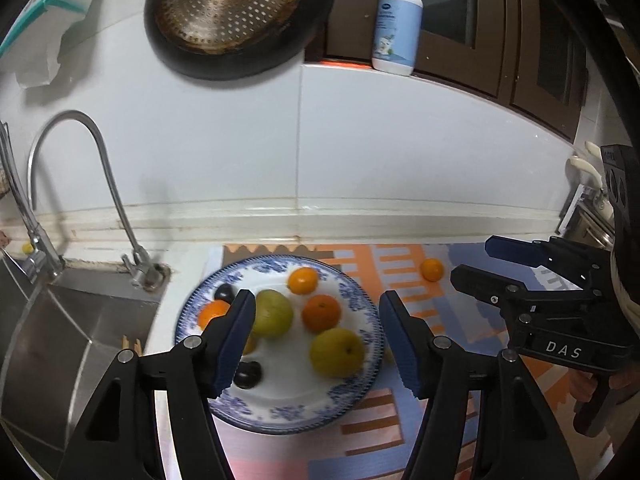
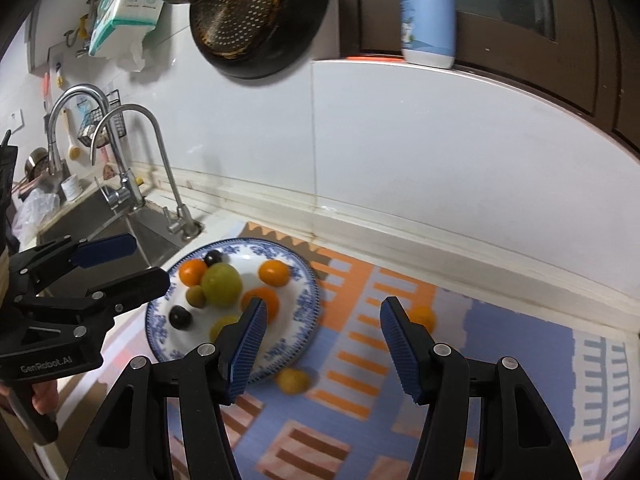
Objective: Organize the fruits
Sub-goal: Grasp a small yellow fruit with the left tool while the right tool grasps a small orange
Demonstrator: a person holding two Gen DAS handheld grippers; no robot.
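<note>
The round white plate with a blue floral rim [image 2: 308, 300] sits on the striped orange-and-blue mat [image 2: 500, 332], just right of the steel sink [image 1: 60, 320]. On it lie three oranges, two large yellow-green fruits, two dark plums and one small green fruit. Two more fruits rest on the mat: a small orange [image 1: 432, 270] to the far right and a yellow fruit [image 2: 293, 381] by the plate's near rim. The left gripper [image 1: 318, 344] and right gripper [image 2: 322, 350] are each partly spread, holding nothing.

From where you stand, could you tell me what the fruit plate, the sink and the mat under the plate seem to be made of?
Plate: likely glazed ceramic, glossy white with a blue printed rim.
Sink: brushed stainless steel by its dull grey sheen.
Mat: probably plastic or foam, matte with fine ribbing and printed orange and blue blocks; hard to say which.
</note>
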